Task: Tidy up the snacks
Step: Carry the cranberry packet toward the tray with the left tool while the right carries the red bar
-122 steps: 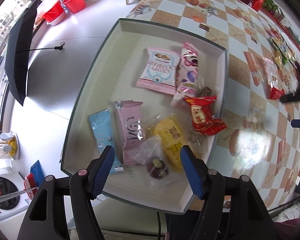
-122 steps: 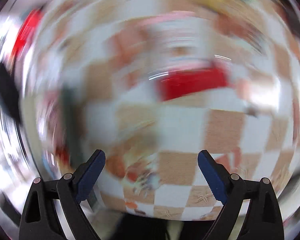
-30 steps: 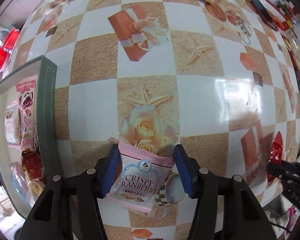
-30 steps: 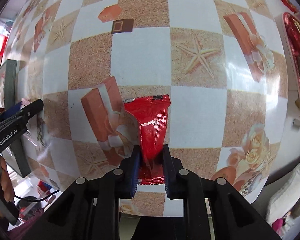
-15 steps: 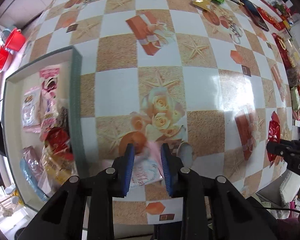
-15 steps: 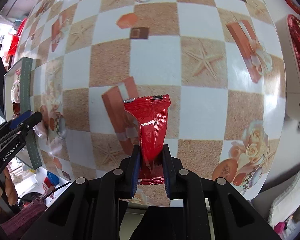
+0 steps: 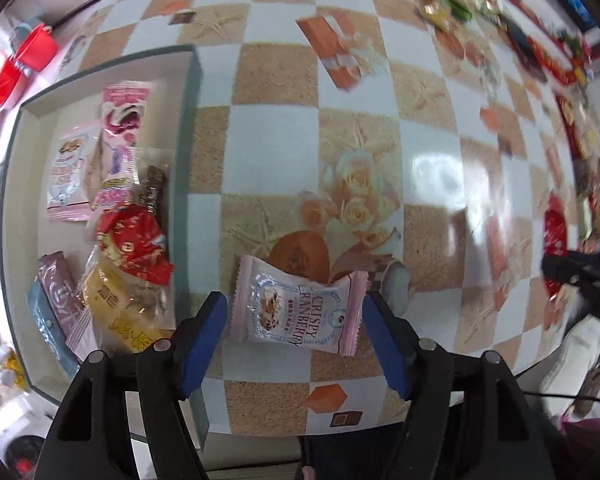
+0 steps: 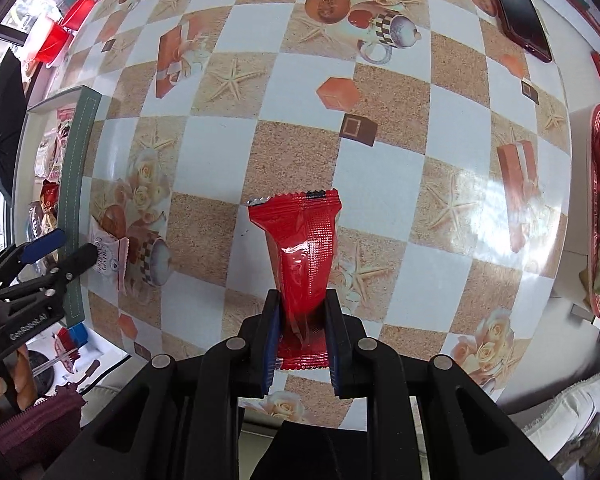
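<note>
Left tool (image 7: 292, 320): blue-padded fingers spread apart, a pink-and-white "Crispy Cranberry" snack packet (image 7: 298, 310) lying between them, whether touching cannot be told. It sits on the checked, starfish-printed tabletop (image 7: 280, 152) just beside the shallow green-rimmed tray (image 7: 190, 120) of assorted wrapped snacks (image 7: 132, 240).

Right tool (image 8: 302, 332): fingers clamped on a glossy red foil snack sachet (image 8: 302, 248), held upright above the tabletop, well apart from the tray.

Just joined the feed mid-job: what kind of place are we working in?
Most likely a home. A patterned checkered tablecloth covers the table, red plastic buckets and a folded black umbrella sit on the floor, and a shallow grey-rimmed tray holds wrapped snacks.
</note>
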`<state>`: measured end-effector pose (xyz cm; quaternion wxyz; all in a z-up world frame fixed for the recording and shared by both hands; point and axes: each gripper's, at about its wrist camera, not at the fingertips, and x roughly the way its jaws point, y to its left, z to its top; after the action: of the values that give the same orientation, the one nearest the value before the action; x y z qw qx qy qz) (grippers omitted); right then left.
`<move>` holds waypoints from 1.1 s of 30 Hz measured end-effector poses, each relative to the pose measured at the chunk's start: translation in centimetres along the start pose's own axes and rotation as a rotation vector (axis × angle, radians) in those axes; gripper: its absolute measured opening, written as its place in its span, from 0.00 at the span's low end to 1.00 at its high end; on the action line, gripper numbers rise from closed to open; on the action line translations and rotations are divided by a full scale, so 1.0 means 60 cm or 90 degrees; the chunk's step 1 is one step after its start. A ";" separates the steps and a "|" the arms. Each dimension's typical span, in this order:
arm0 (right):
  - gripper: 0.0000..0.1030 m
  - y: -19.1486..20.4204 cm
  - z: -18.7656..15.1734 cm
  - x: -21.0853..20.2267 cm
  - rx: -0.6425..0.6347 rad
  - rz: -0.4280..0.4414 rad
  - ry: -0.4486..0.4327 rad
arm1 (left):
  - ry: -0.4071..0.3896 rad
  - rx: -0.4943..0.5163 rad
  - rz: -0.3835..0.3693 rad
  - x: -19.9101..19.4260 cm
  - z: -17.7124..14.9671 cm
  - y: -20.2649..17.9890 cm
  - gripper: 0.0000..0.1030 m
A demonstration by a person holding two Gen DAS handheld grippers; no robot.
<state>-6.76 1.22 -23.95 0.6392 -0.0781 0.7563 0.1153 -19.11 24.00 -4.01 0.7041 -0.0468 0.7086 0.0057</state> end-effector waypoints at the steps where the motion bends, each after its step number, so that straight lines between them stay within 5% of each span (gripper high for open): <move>1: 0.21 0.001 -0.003 0.001 0.002 -0.002 0.002 | 0.009 0.000 0.020 0.013 0.017 -0.014 0.72; 6: 0.21 -0.008 -0.017 -0.002 0.007 -0.008 -0.002 | 0.063 -0.129 -0.046 0.045 0.016 0.037 0.72; 14: 0.21 -0.017 -0.036 -0.001 0.003 -0.005 0.001 | 0.142 -0.425 -0.148 0.086 0.018 0.109 0.77; 23: 0.21 -0.010 -0.040 -0.005 -0.009 0.002 -0.010 | 0.102 -0.508 -0.111 0.069 0.031 0.114 0.81; 29: 0.21 -0.017 -0.043 0.003 0.010 0.014 -0.006 | 0.188 -0.660 -0.154 0.110 -0.012 0.137 0.87; 33: 0.21 -0.011 -0.044 0.004 0.000 0.012 -0.007 | 0.192 -0.659 -0.140 0.125 -0.002 0.138 0.88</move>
<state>-9.15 -0.15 -23.80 0.6422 -0.0703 0.7536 0.1215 -19.90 31.81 -11.99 0.4758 -0.4613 0.6972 0.2732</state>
